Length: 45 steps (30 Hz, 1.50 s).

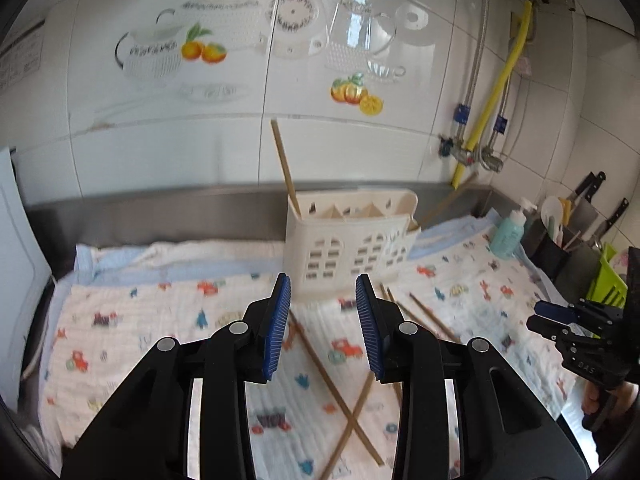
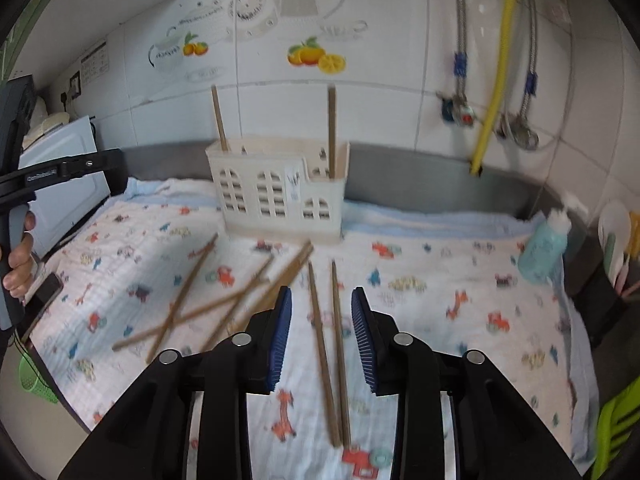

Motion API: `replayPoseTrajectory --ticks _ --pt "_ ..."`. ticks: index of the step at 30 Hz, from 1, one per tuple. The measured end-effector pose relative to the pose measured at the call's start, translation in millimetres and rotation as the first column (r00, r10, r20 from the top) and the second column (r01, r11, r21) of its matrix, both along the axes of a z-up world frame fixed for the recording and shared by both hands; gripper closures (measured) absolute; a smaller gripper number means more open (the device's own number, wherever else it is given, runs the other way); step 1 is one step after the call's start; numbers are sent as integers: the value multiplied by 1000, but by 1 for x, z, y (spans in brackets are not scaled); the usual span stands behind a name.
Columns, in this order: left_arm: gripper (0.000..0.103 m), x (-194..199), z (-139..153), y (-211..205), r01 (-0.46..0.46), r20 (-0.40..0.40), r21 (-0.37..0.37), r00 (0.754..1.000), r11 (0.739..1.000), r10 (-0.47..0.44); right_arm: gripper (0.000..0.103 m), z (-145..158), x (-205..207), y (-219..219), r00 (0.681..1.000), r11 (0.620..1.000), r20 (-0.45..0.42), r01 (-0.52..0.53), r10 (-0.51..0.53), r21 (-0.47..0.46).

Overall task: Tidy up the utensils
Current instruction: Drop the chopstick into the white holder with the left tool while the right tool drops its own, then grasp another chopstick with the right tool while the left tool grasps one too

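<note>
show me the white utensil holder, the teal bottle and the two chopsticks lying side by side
utensil holder [image 2: 276, 196], right wrist view, front wall.
teal bottle [image 2: 544, 248], right wrist view, body.
side-by-side chopsticks [image 2: 320, 344], right wrist view, left stick's shaft.

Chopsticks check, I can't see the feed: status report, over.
Left gripper and right gripper open, both empty. Two chopsticks stand in the holder; several loose on the cloth. Nothing blocking.

Cream holder [image 2: 276, 196], brown chopsticks [image 2: 324, 344], white cloth [image 2: 440, 300] printed with little cars, teal bottle [image 2: 542, 250], yellow hose [image 2: 496, 76].
</note>
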<state>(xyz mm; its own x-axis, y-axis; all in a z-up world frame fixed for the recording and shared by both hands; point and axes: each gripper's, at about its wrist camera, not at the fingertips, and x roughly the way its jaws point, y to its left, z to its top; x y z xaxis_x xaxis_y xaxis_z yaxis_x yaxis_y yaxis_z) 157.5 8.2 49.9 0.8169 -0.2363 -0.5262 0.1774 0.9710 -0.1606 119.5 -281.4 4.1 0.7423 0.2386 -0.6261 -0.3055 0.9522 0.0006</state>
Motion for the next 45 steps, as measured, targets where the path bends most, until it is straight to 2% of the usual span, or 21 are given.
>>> replayPoseTrajectory --ticks 3,10,15,35,45 --pt "68 -11 -21 6 -8 -49 -35 999 999 7 84 -23 -6 -9 999 999 -41 36 -36 -13" --pt "68 -30 -57 3 -33 -111 -23 993 999 30 93 -68 -11 -22 989 997 -128 69 -74 -41" --pt "68 -38 -78 -5 -23 -155 -17 988 1000 20 94 -86 -12 -25 983 998 -171 59 -61 -16" --pt "68 -55 -114 -30 20 -250 -37 968 999 -29 95 -109 -3 -23 976 999 -216 30 -39 -43" --pt "68 -36 -132 -45 -3 -304 -45 952 999 -11 95 -112 -6 -25 976 998 -215 25 -35 -51"
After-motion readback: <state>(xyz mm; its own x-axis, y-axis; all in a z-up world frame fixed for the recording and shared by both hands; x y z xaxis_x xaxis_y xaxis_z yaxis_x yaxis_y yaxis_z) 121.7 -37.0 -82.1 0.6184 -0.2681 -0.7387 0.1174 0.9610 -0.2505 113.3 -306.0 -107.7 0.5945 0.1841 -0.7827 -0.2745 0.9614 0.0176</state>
